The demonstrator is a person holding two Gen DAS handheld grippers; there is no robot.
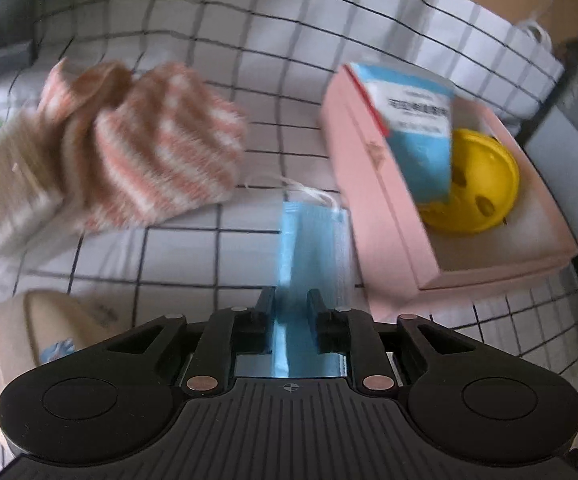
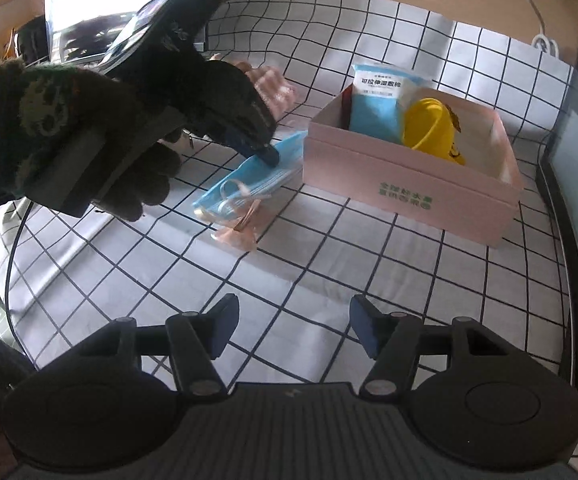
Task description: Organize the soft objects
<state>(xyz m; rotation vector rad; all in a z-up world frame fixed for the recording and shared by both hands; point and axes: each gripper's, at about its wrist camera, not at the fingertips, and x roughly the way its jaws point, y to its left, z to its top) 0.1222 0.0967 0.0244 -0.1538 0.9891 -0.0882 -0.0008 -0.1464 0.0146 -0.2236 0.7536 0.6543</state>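
1. Done: blue packet [image 2: 375, 100] and yellow toy [image 2: 429, 128] sit in pink box [image 2: 405, 182].
2. Left gripper [image 1: 291, 316] jaws pinch blue mask [image 1: 313, 240], apparently on the cloth beside box.
3. Right gripper [image 2: 291, 330] jaws spread, holding nothing.
4. Left to do: mask, striped socks [image 1: 157, 148].

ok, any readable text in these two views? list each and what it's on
"可拉伸湿敷棉": top line on the blue-and-white soft packet standing in the pink cardboard box; smaller print beneath is unreadable.
Green two-line print on the box's front wall: too blurred to read.
Blue patches on the beige rounded object: illegible.
Nothing else carries text.
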